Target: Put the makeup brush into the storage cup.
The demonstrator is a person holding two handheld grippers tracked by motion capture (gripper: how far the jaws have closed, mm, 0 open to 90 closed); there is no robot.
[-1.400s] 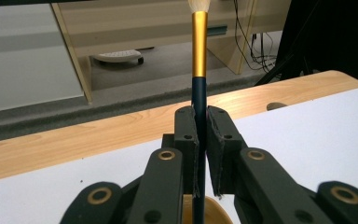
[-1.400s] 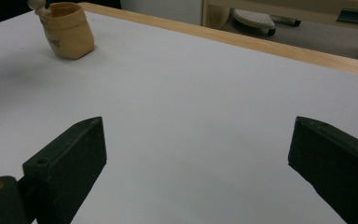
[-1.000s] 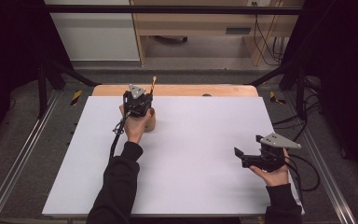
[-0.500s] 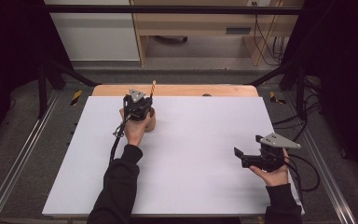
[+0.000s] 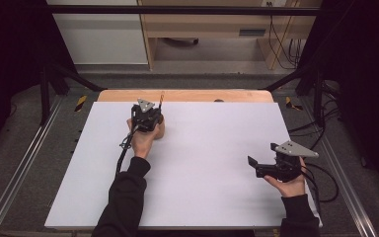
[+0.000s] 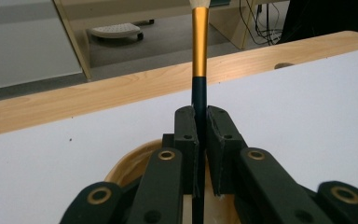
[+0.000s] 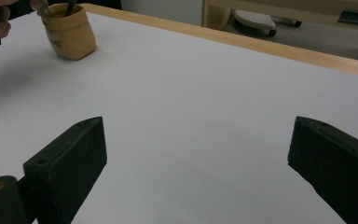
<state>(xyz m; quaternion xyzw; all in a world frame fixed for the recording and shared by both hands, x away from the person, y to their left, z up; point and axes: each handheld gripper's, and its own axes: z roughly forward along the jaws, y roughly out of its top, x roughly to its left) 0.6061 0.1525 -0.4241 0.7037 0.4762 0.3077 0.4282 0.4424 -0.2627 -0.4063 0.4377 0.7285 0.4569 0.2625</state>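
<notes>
A brush (image 6: 199, 56) with a dark handle, gold ferrule and pale bristles stands upright, its lower end inside a tan cup (image 6: 126, 163). My left gripper (image 6: 200, 135) is shut on the handle just above the cup's rim. From above, the left gripper (image 5: 145, 116) sits over the cup (image 5: 160, 130) near the board's far edge, and the brush (image 5: 161, 98) sticks up beside it. My right gripper (image 5: 254, 167) hovers low at the right, jaws wide open and empty, pointing left. In the right gripper view (image 7: 196, 154) the cup (image 7: 70, 30) is far off at upper left.
A white board (image 5: 207, 168) covers the wooden table (image 5: 192, 96), whose bare strip shows along the far edge. Metal rails (image 5: 24, 163) run along both sides. Cables (image 5: 321, 173) trail from the right gripper. A shelf unit stands beyond the table.
My left gripper has sunk a little with the brush, bringing the handle lower into the cup. The right gripper has stayed in place, still open.
</notes>
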